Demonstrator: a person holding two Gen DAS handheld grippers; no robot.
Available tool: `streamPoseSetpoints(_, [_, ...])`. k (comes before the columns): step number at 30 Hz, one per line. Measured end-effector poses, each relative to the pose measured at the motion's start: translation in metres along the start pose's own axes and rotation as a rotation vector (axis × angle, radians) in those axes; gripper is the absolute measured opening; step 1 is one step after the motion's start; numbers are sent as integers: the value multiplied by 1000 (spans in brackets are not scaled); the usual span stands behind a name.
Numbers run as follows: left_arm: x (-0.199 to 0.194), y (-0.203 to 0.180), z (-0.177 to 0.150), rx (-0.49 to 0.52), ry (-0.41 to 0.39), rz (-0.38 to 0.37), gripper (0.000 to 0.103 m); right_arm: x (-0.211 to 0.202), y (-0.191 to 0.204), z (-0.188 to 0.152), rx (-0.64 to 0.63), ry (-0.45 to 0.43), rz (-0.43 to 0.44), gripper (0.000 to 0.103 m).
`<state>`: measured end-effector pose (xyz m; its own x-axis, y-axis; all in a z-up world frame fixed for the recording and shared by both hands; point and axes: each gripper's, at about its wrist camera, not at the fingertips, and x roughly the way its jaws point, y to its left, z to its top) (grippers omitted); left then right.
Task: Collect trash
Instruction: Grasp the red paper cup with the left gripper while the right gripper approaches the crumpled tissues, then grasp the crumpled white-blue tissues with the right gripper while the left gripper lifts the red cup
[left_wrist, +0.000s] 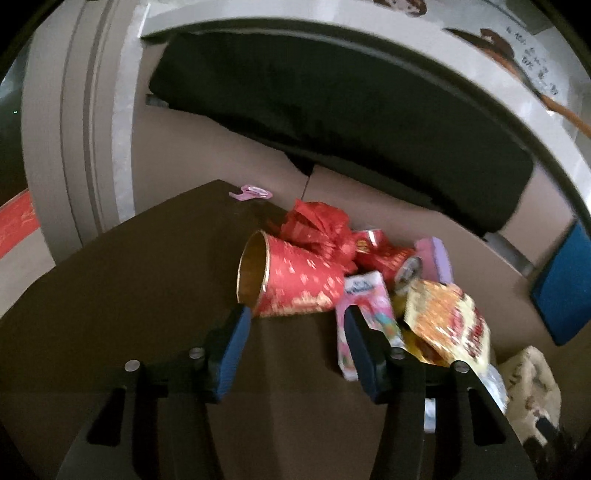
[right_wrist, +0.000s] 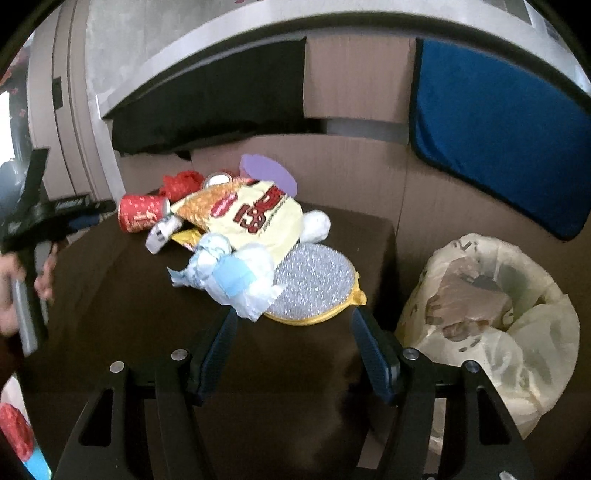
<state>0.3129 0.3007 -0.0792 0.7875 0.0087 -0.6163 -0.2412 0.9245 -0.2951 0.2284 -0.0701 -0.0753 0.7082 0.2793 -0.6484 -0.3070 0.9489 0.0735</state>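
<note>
A heap of trash lies on the dark brown table. It holds a red paper cup on its side, a pink drink carton, a yellow snack bag and a red can. My left gripper is open, with the cup's rim just beyond its tips and nothing between the fingers. In the right wrist view, crumpled white tissue and a glittery silver disc lie just ahead of my open, empty right gripper. The red paper cup lies at the heap's far left.
A bin lined with a pale plastic bag stands off the table's right edge. Cardboard walls, a black cushion and a blue cushion back the table. A pink clip lies at the far corner. A hand holds the left gripper.
</note>
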Motion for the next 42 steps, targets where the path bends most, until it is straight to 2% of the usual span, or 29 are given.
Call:
streamPoseSetpoints(5, [43, 14, 20, -54, 61, 15, 51, 9, -2, -5, -12, 29, -6, 62])
streamPoseSetpoints(9, [59, 15, 20, -96, 96, -40, 48, 17, -7, -8, -5, 51, -3, 62])
streamPoseSetpoints(12, [61, 2, 8, -69, 143, -130, 38, 21, -9, -10, 7, 62, 8, 62])
streamPoseSetpoints(13, [60, -5, 4, -44, 158, -146, 31, 21, -9, -10, 8, 64, 10, 62])
streamPoseSetpoints(14, [59, -10, -1, -21, 166, -152, 29, 21, -8, -11, 6, 63, 15, 62])
streamPoseSetpoints(21, [47, -19, -7, -23, 118, -158, 14, 24, -9, -18, 11, 80, 26, 62])
streamPoseSetpoints(26, [52, -12, -4, -55, 145, -239, 14, 25, -9, -22, 13, 88, 32, 61])
streamPoseSetpoints(28, [51, -11, -7, -50, 140, -227, 14, 23, -7, -20, 7, 79, 38, 61])
streamPoseSetpoints(31, [43, -14, -9, -29, 126, -144, 12, 19, 0, -14, -27, 51, 36, 61])
streamPoseSetpoints(34, [34, -13, -8, -19, 99, -137, 5, 16, 4, -7, -44, 37, 46, 61])
streamPoseSetpoints(39, [26, -12, -8, 2, 94, -103, 3, 21, 6, 1, -39, 45, 71, 61])
streamPoseSetpoints(42, [14, -11, -15, -3, 110, -121, 3, 22, 11, 4, -61, 49, 82, 61])
